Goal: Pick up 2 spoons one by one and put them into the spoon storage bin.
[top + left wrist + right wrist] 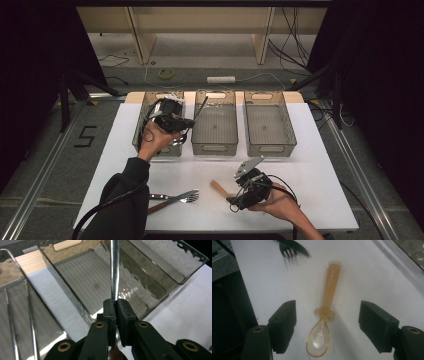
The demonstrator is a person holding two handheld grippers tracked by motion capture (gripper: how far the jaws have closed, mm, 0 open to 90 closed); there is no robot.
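White table underneath, the left gripper clamps a metal utensil over the middle bin, which could slip sideways, while the right gripper, jaws apart, straddles the amber spoon.

Shiny metal utensil handle; translucent amber plastic spoon, glossy; smoky clear plastic bins, ribbed floors; matt white table.
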